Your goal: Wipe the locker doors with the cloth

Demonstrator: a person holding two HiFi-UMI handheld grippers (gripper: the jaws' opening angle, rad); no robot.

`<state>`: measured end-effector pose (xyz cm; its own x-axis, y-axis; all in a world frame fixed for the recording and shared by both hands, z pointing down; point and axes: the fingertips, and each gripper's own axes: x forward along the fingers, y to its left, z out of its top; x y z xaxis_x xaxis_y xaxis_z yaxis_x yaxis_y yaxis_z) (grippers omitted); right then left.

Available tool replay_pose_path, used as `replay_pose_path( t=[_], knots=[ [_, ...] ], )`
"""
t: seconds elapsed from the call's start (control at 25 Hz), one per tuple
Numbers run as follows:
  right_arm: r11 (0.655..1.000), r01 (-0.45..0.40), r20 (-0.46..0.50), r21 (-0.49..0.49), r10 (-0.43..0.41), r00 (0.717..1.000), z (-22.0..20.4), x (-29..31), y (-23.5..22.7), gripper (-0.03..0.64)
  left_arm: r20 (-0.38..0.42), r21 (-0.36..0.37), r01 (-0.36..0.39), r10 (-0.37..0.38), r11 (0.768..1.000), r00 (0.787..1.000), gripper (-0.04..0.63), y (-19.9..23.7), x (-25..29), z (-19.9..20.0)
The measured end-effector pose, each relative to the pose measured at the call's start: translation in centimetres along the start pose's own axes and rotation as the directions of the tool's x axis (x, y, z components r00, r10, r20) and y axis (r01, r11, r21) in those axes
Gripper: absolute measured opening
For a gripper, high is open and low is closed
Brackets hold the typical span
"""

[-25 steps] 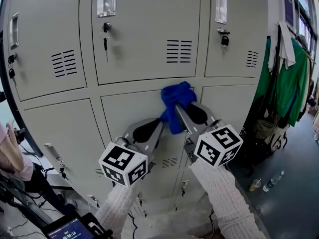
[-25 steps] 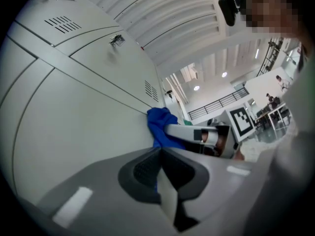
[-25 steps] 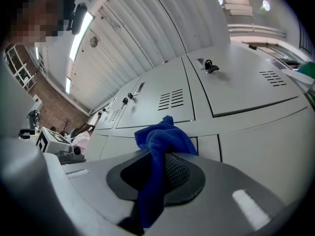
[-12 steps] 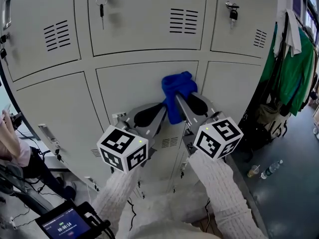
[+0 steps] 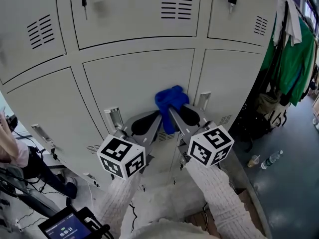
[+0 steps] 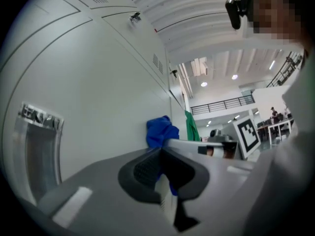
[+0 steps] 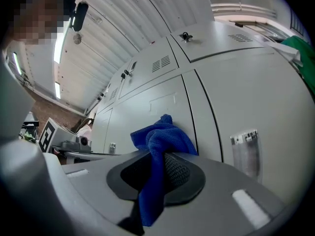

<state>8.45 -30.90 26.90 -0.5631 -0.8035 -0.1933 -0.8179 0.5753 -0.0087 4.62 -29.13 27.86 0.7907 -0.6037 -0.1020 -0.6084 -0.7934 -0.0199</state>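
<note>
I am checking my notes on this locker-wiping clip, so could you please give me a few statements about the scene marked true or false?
1. The blue cloth is clamped in the right gripper. True.
2. The cloth is pressed against a door in the top row, beside a hanging key. False: it lies on a middle-row door, below the vented doors that carry the locks.
3. Green clothing hangs to the right of the lockers. True.
4. The left gripper holds a spray bottle. False: its jaws are together with nothing between them, close beside the cloth.
5. Both grippers point down at the floor. False: both point at the locker doors.
</note>
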Motion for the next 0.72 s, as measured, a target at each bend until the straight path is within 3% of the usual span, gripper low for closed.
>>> replay_pose_path(
  t=[0.36,0.72],
  knots=[
    [0.996,0.026,-0.144,0.082,-0.014,0.989,-7.9,-1.4,-0.2,0.057,-0.095,-0.115,-0.011,0.000,0.993,0.996,0.006,-0.1,-1.2,-6.5],
    [0.985,0.070,-0.267,0.161,-0.025,0.963,-14.8,-2.6,-0.6,0.058,-0.214,-0.213,-0.016,-0.030,0.977,0.976,0.006,-1.5,-1.9,-13.8]
  ],
)
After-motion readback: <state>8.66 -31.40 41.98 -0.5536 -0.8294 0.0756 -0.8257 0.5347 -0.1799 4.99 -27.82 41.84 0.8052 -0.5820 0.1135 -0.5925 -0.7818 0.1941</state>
